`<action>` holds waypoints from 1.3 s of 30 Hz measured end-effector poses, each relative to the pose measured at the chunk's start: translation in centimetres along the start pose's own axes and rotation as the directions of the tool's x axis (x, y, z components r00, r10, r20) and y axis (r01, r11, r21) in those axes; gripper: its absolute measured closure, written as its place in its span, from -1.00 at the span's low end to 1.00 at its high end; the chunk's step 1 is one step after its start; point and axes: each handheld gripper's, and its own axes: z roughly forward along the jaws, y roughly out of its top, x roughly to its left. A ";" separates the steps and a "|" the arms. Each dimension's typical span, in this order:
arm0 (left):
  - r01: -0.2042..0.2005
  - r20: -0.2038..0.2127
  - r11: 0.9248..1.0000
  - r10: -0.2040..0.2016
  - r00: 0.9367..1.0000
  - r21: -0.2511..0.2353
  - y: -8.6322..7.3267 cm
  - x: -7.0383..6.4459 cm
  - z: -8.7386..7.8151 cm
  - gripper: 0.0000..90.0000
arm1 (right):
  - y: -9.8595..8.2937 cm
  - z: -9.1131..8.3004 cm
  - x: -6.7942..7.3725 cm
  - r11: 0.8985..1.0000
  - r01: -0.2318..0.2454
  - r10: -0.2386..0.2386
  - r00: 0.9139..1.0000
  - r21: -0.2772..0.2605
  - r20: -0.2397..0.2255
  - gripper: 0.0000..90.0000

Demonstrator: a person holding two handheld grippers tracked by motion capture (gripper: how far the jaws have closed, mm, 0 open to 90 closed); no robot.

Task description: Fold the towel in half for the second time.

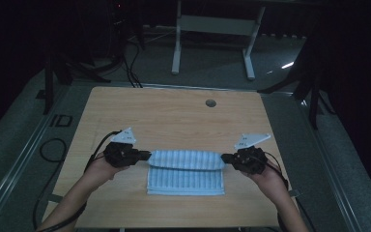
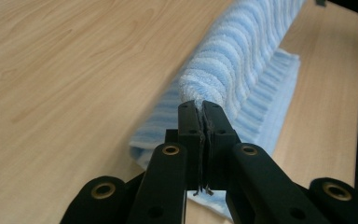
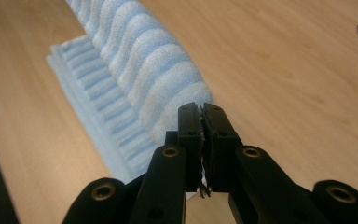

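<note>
A soft terry towel (image 1: 185,173), striped in pale blue and white with raised ribs, is laid on a smooth table (image 1: 174,111) of light wood grain; its lower layers are spread flat in a neat rectangle near the person's edge of the table, while its far edge is lifted and stretched into a rounded fold between the two tools; the left gripper (image 1: 146,155), black and hard-edged with brass-ringed bolt holes, is seen clamped on the fold's left corner, and in the left gripper view a thin sliver of cloth is pinched between the closed jaws, the plump roll of towel (image 2: 233,60) swelling just beyond them; the right gripper (image 1: 226,157) is likewise clenched on the right corner, and in the right gripper view the ribbed fold (image 3: 144,70) is seen running away from the jaws, with the flat layers lying below and beside it; a small round hole (image 1: 210,103) is set in the table's far side.
</note>
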 end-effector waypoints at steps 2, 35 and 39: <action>-0.029 0.001 1.000 0.029 1.000 0.011 -1.3 -1.4 0.1 0.92 | -1.2 -0.2 1.1 1.000 -0.005 0.005 1.000 -0.005 -0.006 0.92; 0.062 0.038 0.981 -0.070 0.997 0.185 -3.9 0.2 7.5 0.18 | -4.0 7.9 0.9 0.986 -0.064 0.068 0.997 0.151 -0.025 0.44; 0.081 0.024 0.982 -0.087 0.996 0.171 -3.9 0.5 7.6 0.19 | -4.1 9.3 0.2 0.981 -0.070 0.076 0.997 0.179 -0.024 0.44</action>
